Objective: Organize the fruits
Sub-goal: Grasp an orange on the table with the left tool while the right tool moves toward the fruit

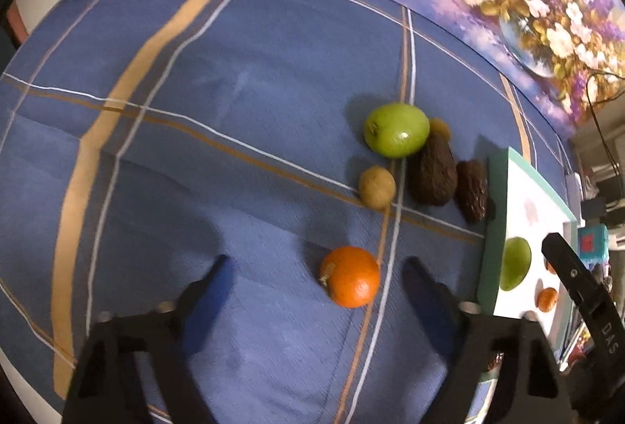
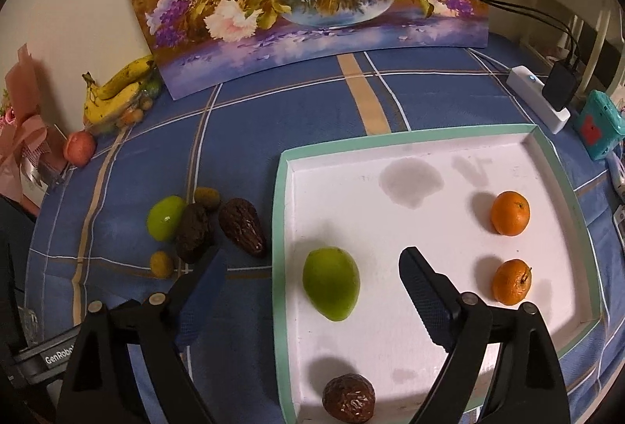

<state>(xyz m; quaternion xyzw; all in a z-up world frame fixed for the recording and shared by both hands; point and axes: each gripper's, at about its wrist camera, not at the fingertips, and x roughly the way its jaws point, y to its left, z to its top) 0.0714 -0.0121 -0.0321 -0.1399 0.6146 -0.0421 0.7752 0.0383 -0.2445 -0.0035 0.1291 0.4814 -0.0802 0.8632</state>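
Two hand-held grippers, both angled steeply down with jaws apart.
The left hand-held gripper [image 1: 316, 267] straddled a bright orange [image 1: 350, 276] on the blue tabletop [image 1: 234, 150]; the right hand-held gripper [image 2: 312, 265] hung over the tray's [image 2: 282, 228] green mango [image 2: 331, 283].

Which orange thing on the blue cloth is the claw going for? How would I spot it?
Find the white tray with the green rim, then look just beside it on the blue checked cloth. A lone orange lies there, between the open fingers of the left claw. It is the only orange fruit on the cloth here; its neighbours are green, tan or dark brown.
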